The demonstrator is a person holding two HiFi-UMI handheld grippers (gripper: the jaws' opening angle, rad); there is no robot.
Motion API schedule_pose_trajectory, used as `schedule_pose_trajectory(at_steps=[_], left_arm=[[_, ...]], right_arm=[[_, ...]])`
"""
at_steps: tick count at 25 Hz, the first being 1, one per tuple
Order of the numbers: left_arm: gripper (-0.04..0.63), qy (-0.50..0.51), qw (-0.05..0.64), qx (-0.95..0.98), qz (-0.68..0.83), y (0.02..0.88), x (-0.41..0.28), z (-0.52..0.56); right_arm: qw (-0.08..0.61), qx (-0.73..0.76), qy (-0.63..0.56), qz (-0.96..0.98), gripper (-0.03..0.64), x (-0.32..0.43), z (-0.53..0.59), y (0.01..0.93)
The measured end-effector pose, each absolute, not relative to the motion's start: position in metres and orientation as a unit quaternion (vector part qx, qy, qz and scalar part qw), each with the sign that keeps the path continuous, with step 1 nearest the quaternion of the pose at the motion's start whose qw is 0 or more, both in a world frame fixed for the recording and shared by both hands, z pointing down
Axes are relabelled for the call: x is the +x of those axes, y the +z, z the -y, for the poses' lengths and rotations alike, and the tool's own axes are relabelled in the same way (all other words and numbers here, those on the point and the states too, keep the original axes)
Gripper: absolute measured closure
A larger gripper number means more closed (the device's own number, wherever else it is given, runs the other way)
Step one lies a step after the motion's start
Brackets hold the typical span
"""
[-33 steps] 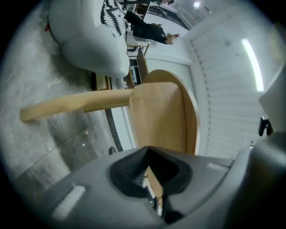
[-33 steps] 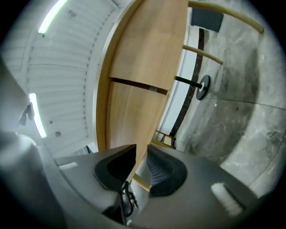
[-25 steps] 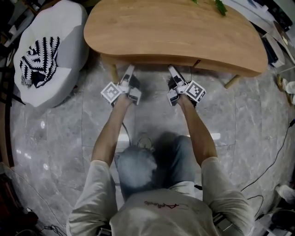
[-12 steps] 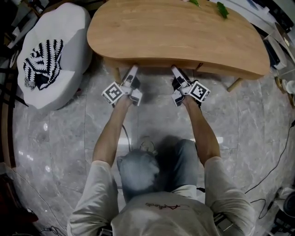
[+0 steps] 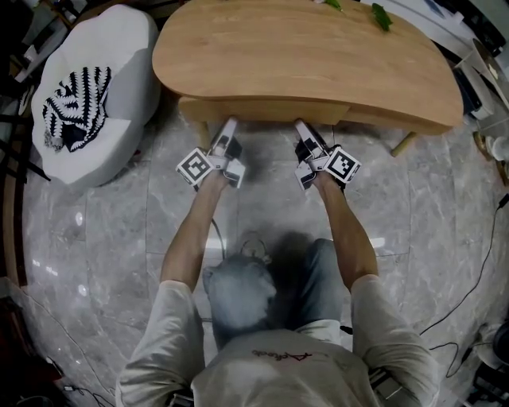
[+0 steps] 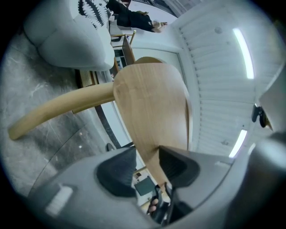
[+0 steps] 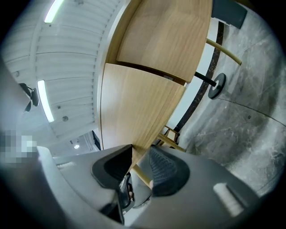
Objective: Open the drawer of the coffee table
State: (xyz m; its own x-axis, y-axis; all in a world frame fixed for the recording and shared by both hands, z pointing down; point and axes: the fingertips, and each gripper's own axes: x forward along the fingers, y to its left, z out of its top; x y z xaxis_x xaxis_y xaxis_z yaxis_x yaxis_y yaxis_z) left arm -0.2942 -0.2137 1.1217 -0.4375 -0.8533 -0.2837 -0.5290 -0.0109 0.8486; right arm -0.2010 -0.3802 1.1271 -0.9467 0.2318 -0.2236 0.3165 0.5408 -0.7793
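The oval wooden coffee table [image 5: 302, 56] stands ahead of me, with its drawer front [image 5: 262, 111] showing as a pale band under the near edge. My left gripper [image 5: 229, 125] and right gripper [image 5: 302, 127] both reach up to the drawer's lower edge, about a hand's width apart. In the left gripper view the drawer's wooden edge [image 6: 152, 107] runs between the jaws of the left gripper [image 6: 147, 167], which are closing; one pad still stands off it. In the right gripper view the drawer panel [image 7: 134, 107] lies between the closing jaws of the right gripper [image 7: 140, 167], likewise with a small gap.
A grey pouf with a black-and-white cushion [image 5: 87, 87] sits left of the table. A slanted table leg [image 5: 402, 143] sticks out at the right. Cables [image 5: 477, 278] trail over the marble floor at the right. Green leaves [image 5: 382, 16] lie at the table's far edge.
Both grippers have risen slightly toward the drawer's lower edge and rolled a little. The drawer front shows as a wider band under the table top than before.
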Motion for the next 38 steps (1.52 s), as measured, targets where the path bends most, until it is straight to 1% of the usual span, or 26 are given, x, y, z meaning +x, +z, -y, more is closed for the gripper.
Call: schedule_pose_trajectory(at_steps=[2,6,17,22,26,29,30,31,32,35,38], left_arm=[[0.448,-0.491,0.162,0.508,0.689,1.122,-0.282,0.208],[0.454,-0.512,0.176,0.495,0.68,1.124,-0.252,0.194],[0.453,-0.498,0.176,0.491,0.692,1.124,-0.168,0.159],[0.451,-0.487,0.191,0.49,0.697,1.127,-0.151,0.154],[0.449,-0.489,0.189,0.483,0.701,1.128,-0.148,0.153],[0.44,-0.431,0.196,0.488,0.733,1.135,-0.145,0.153],[0.43,-0.403,0.201,0.491,0.746,1.139,-0.142,0.152],[0.496,-0.379,0.202,0.494,0.756,1.14,-0.138,0.151],[0.589,-0.359,0.199,0.498,0.764,1.138,-0.136,0.151],[0.595,-0.309,0.187,0.516,0.777,1.128,-0.129,0.157],[0.595,-0.249,0.186,0.526,0.792,1.129,-0.113,0.154]], right_arm=[[0.047,0.157,-0.455,-0.875,0.494,-0.189,0.375,1.127],[0.05,0.171,-0.455,-0.872,0.497,-0.161,0.359,1.123],[0.033,0.168,-0.454,-0.875,0.499,-0.078,0.327,1.128],[0.03,0.165,-0.47,-0.867,0.499,-0.062,0.324,1.132],[0.012,0.163,-0.46,-0.873,0.499,-0.06,0.321,1.132],[-0.026,0.125,-0.44,-0.889,0.513,-0.057,0.323,1.147],[-0.038,0.115,-0.426,-0.897,0.531,-0.054,0.322,1.152],[-0.044,0.112,-0.41,-0.904,0.603,-0.051,0.32,1.153],[-0.043,0.115,-0.397,-0.91,0.613,-0.05,0.318,1.151],[-0.044,0.12,-0.36,-0.924,0.614,-0.053,0.315,1.141],[-0.07,0.11,-0.295,-0.947,0.614,-0.04,0.306,1.144]])
